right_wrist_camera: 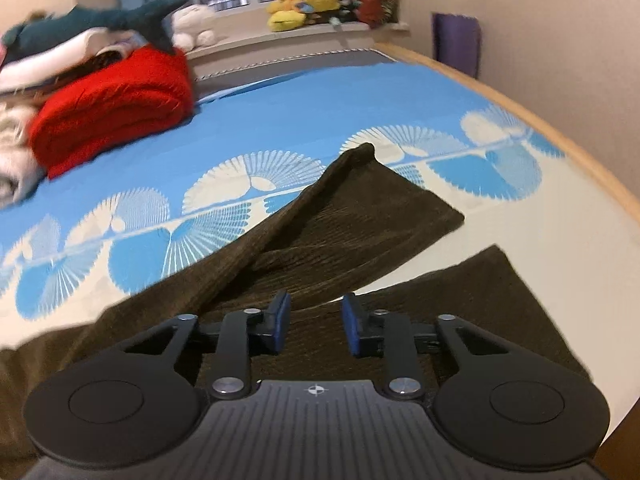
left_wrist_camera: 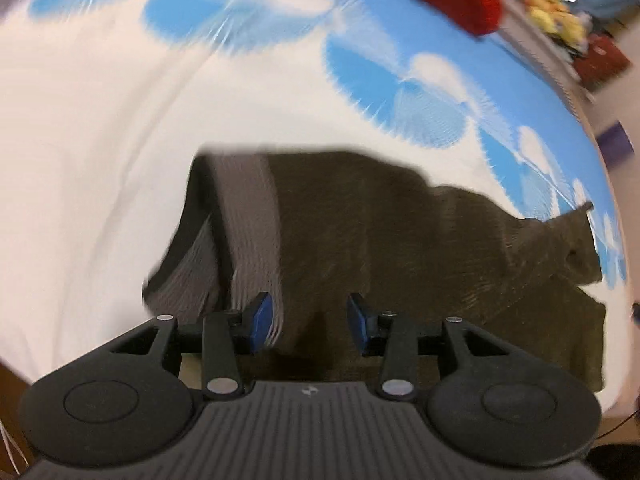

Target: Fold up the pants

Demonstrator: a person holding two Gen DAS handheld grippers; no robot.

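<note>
Dark brown corduroy pants (left_wrist_camera: 380,224) lie on the bed. In the left wrist view the grey ribbed waistband (left_wrist_camera: 244,216) is at the left, turned up. My left gripper (left_wrist_camera: 310,320) is open just above the waist end, its left pad beside the waistband, holding nothing. In the right wrist view the two pant legs (right_wrist_camera: 360,216) spread apart toward the wall, the far leg partly folded over itself. My right gripper (right_wrist_camera: 314,324) is open above the legs near where they split, holding nothing.
The bed sheet (right_wrist_camera: 280,120) is blue and white with fan patterns. A folded red blanket (right_wrist_camera: 116,108) and a pile of bedding with a plush shark (right_wrist_camera: 100,20) lie at the far left. Stuffed toys (right_wrist_camera: 304,0) sit on the windowsill. The wooden bed edge (right_wrist_camera: 560,136) runs by the wall.
</note>
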